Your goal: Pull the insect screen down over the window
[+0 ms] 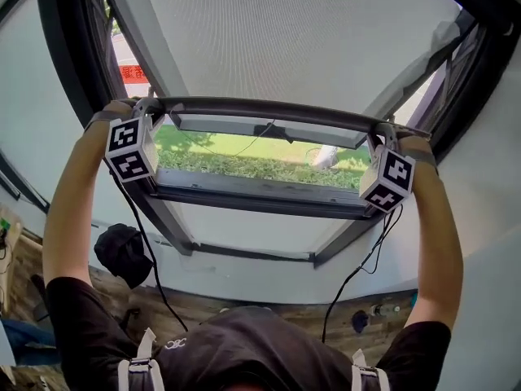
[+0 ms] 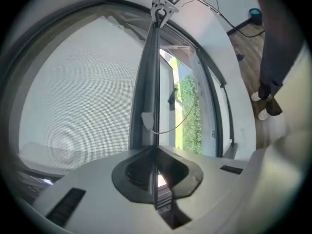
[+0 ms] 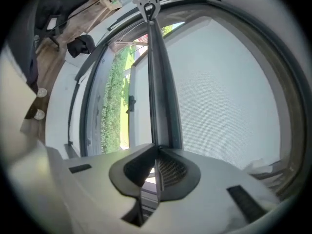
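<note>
At both ends of the bottom bar [image 1: 269, 111] of the insect screen [image 1: 285, 39], the left claw [image 1: 150, 111] and right claw [image 1: 381, 135] are each pinched tight on the thin rail. The mesh is drawn most of the way down, with a strip of lawn [image 1: 244, 157] showing above the lower window frame [image 1: 252, 195]. The mesh looks light and easily torn and the bar stiff, so the bar's ends seem the right hold, pulled evenly so it does not jam.
</note>
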Available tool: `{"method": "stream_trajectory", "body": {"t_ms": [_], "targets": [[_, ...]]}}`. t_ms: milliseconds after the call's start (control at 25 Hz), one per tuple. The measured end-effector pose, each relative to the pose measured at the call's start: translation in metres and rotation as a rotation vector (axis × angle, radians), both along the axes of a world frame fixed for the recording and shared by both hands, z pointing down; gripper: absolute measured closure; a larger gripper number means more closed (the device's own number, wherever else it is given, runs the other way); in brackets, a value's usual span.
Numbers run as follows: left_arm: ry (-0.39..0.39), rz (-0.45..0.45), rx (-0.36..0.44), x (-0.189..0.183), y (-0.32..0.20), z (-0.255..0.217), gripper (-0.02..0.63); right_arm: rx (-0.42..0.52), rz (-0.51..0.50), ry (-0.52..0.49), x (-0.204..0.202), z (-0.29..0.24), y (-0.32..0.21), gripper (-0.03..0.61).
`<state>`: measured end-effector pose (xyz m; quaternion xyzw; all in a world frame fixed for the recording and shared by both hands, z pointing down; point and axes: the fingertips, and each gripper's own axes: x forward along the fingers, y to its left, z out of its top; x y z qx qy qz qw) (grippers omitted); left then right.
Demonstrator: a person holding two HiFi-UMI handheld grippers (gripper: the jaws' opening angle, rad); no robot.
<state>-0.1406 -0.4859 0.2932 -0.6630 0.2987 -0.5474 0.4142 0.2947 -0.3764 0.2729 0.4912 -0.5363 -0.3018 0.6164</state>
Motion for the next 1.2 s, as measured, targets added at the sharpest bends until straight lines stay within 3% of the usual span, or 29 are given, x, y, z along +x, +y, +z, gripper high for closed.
{"method": "stream_trajectory", "body": {"t_ms": [200, 320, 480, 840, 1200], "targets": [[-0.089, -0.004, -0.042, 0.002, -0.005, 0.071, 0.584, -0.095, 0.021, -0.003, 0.002, 0.071, -0.001, 0.554], [-0.082, -0.017, -0.099, 0.002, -0.006, 0.100, 0.584, -0.157, 0.037, -0.036, 0.002, 0.101, -0.001, 0.554], [-0.101, -0.026, -0.059, 0.001, -0.006, 0.139, 0.584, -0.180, 0.054, -0.061, 0.002, 0.140, 0.000, 0.552], [-0.095, -0.074, -0.190, -0.002, 0.003, 0.256, 0.584, -0.308, 0.076, -0.086, -0.001, 0.253, 0.012, 0.551], [-0.091, -0.080, -0.194, -0.002, 0.000, 0.281, 0.586, -0.294, 0.114, -0.107, 0.002, 0.278, 0.008, 0.549]]}}
